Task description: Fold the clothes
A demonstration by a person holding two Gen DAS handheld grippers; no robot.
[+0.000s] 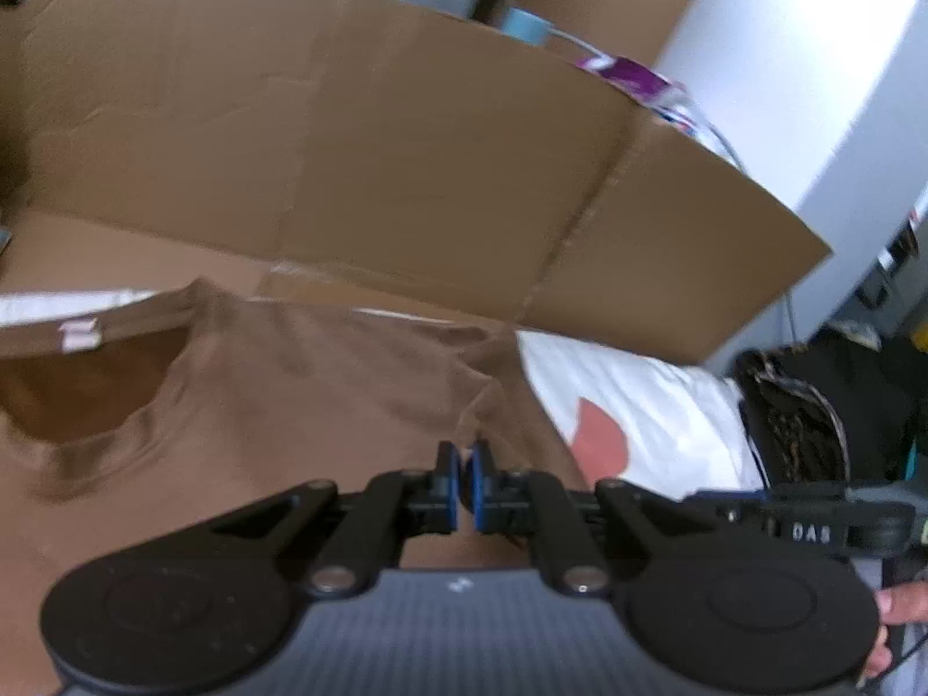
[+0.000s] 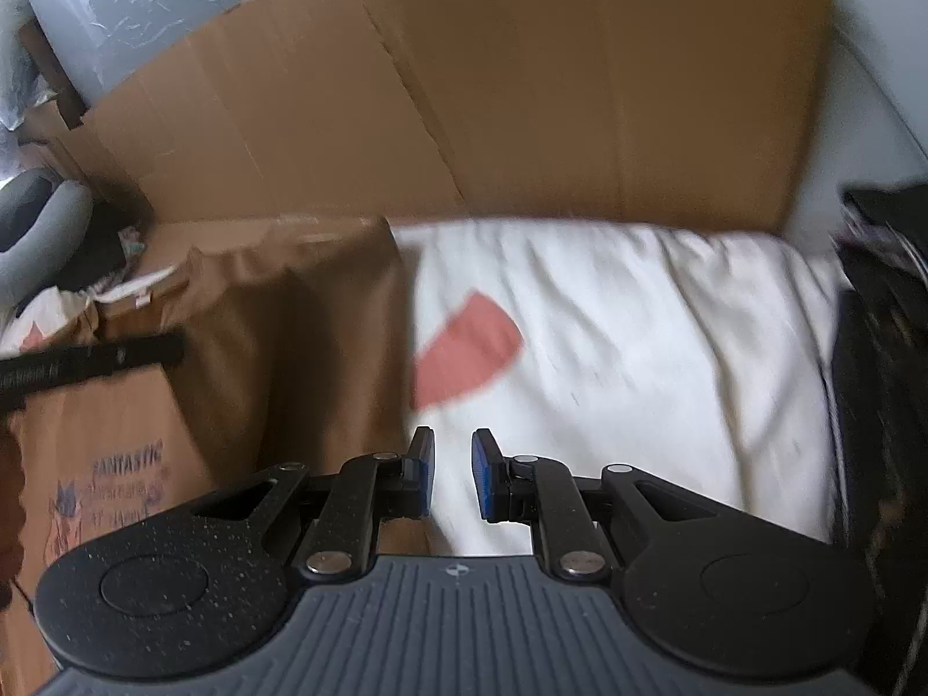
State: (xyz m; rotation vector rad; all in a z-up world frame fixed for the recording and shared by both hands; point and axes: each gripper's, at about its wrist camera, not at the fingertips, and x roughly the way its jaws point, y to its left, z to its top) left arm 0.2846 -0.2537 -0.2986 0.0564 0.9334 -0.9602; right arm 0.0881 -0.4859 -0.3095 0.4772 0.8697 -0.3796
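The soft brown cotton T-shirt lies on the white bed sheet, and the left claw pinches its side seam while the right claw hangs spread just beside, so a fold looks under way.

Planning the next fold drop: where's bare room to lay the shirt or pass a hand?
Free: the white sheet right of the brown shirt, bordered by the cardboard wall behind and a dark bag on the right. Crowded: the far left beyond the shirt, with paper scraps and clutter. The left gripper pinches the shirt; the right gripper is open over the sheet.
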